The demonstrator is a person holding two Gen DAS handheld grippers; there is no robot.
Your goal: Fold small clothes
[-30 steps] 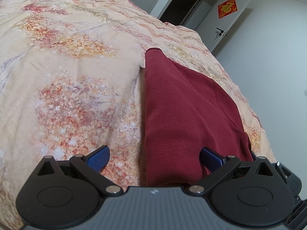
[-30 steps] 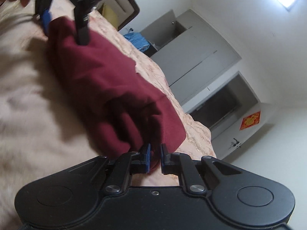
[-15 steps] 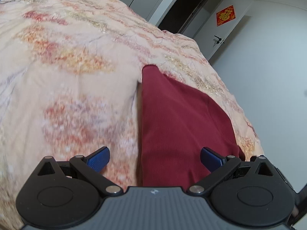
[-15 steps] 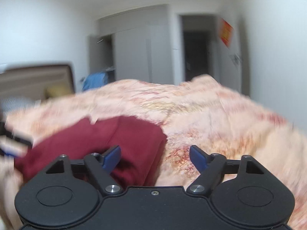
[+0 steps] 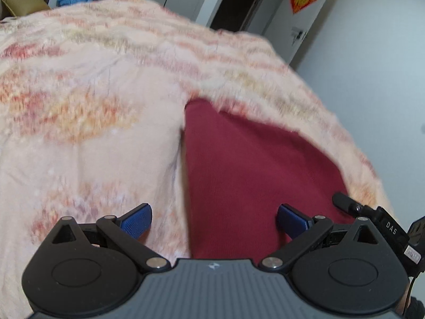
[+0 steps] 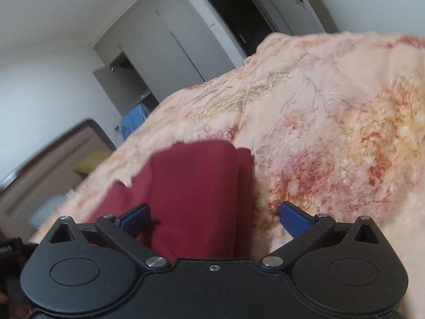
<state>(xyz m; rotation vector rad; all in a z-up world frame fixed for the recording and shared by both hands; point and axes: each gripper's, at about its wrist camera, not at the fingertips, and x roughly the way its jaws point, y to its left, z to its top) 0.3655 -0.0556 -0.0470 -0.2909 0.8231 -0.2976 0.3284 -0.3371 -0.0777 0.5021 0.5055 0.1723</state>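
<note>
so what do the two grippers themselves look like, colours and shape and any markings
Both are black with two round hinge discs, silver pivot screws and angled link arms ending in blue textured pads. The left gripper has a ribbed grey centre plate with a small white logo; the right gripper has a plain black body with one centre screw. A black part lettered DAS shows at the left view's edge.

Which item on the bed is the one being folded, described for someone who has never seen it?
Start from the bed with the peach floral quilt. The garment lies flat on it, before both open grippers, folded into a narrow strip. It is plain dark red knit, the only solid-coloured thing on the patterned quilt.
</note>
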